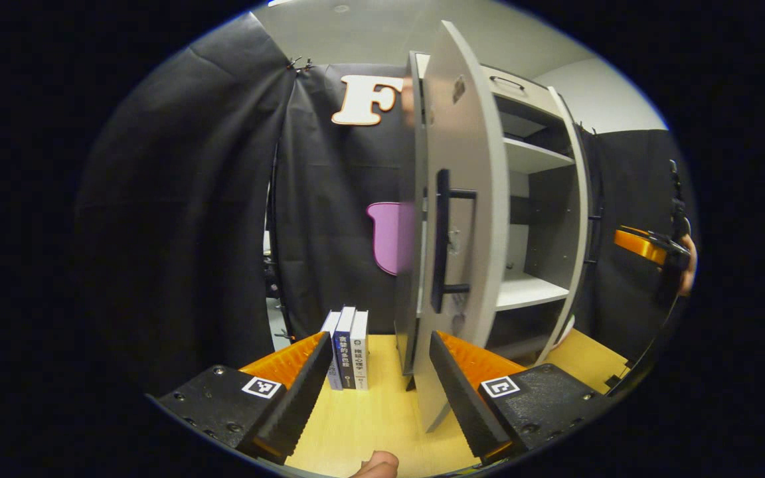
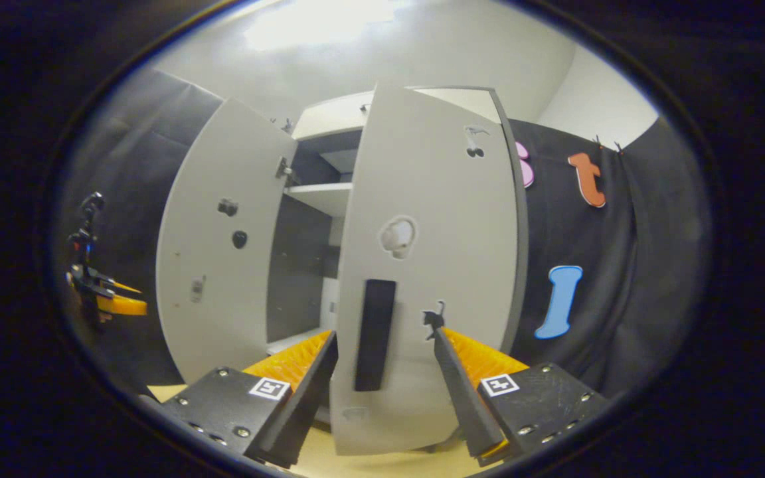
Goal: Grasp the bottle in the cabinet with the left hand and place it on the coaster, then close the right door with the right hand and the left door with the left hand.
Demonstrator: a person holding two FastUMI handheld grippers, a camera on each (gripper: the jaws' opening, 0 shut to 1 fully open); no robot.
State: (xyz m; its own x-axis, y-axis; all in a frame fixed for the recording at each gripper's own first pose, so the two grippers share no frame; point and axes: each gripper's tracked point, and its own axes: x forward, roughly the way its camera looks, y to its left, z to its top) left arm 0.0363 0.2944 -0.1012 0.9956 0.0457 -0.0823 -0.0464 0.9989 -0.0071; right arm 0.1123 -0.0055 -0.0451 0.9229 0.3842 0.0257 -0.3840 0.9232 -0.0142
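Both grippers, left [image 1: 376, 385] and right [image 2: 386, 392], fingers spread wide, empty, facing cabinet doors [image 2: 435, 265]

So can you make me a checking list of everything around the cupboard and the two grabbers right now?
Surface: bare wooden tabletop.
Job's things: cabinet shelves in sight hold nothing; left door ajar; right door part open. Bottle and coaster: nothing seen.
Clutter: three books standing upright beside the cabinet.
Grippers: left gripper open, facing the left door's edge; right gripper open, its fingers either side of the right door's black handle.
Cables: nothing seen.
Surroundings: black cloth wall, pale ceiling.
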